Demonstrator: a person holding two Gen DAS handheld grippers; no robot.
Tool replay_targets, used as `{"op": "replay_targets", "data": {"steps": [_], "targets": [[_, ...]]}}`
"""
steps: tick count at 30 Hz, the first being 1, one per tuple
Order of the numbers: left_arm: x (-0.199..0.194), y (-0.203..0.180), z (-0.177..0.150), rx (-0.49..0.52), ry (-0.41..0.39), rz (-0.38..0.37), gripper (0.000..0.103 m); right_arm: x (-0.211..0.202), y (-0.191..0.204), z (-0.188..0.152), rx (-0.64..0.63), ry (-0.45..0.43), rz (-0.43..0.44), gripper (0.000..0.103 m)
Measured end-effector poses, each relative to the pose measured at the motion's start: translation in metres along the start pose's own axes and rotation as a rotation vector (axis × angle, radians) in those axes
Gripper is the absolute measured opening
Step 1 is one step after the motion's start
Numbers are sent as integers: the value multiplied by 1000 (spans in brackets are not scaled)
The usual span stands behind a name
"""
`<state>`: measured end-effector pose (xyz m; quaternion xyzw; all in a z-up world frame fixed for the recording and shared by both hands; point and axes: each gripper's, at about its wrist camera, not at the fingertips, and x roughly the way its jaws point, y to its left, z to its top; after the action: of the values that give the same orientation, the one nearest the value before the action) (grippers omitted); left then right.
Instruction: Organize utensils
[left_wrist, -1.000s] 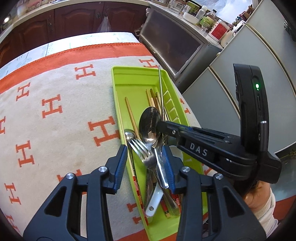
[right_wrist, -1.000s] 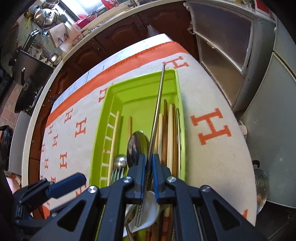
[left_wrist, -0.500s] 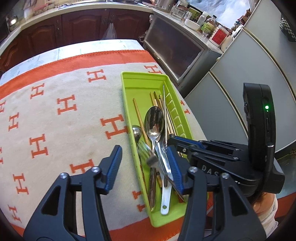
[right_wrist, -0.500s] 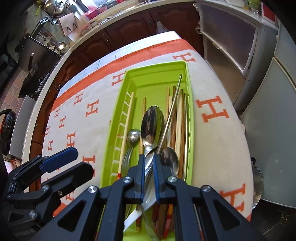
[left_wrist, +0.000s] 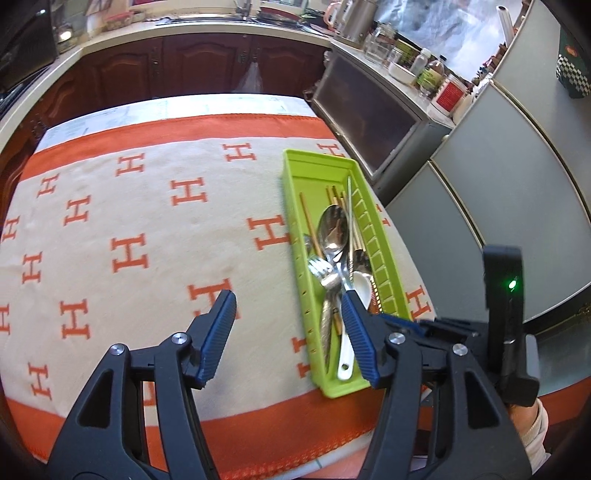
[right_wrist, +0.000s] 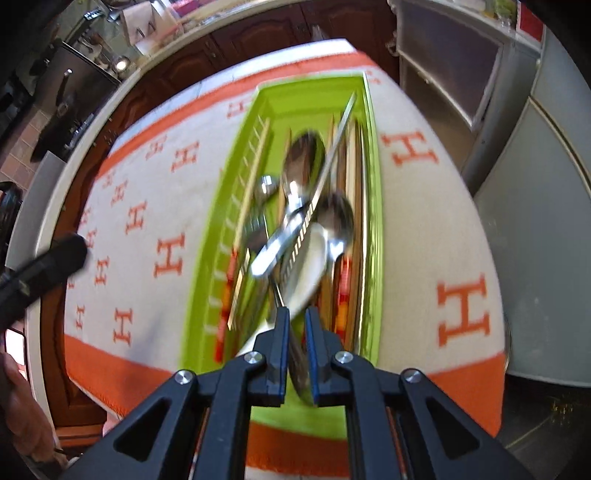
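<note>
Utensils (left_wrist: 334, 258) heaped in green tray (left_wrist: 295, 177); right hand-held gripper (right_wrist: 295, 325) pinches metal handle; left hand-held gripper (left_wrist: 288, 317) wide.

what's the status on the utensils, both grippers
Left gripper open, empty, above the cloth. Right gripper shut on a metal utensil over the green tray. Spoons and chopsticks piled underneath.

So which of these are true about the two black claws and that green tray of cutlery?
1. The left gripper is wide open and holds nothing. True.
2. The right gripper is wide open. False: its jaws are nearly closed on a metal utensil handle.
3. The green tray sits on a plain blue cloth. False: the cloth is cream and orange with H letters.
4. A white spoon lies in the tray. True.
</note>
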<state>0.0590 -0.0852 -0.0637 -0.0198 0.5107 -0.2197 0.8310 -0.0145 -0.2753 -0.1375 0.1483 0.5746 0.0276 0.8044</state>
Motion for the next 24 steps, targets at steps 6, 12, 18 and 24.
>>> {"op": "replay_targets", "data": {"steps": [6,12,18,24], "targets": [[-3,8,-12,-13,14,3,57,8,-1,-9,50,-3,62,10],[-8,7,-16,-13,10,-8,57,17,5,-1,142,-6,130,7],[-7,7,-16,-16,15,-17,57,24,15,0,197,15,222,10],[-6,4,-18,-5,20,-19,57,23,19,0,148,-41,61,10]]}}
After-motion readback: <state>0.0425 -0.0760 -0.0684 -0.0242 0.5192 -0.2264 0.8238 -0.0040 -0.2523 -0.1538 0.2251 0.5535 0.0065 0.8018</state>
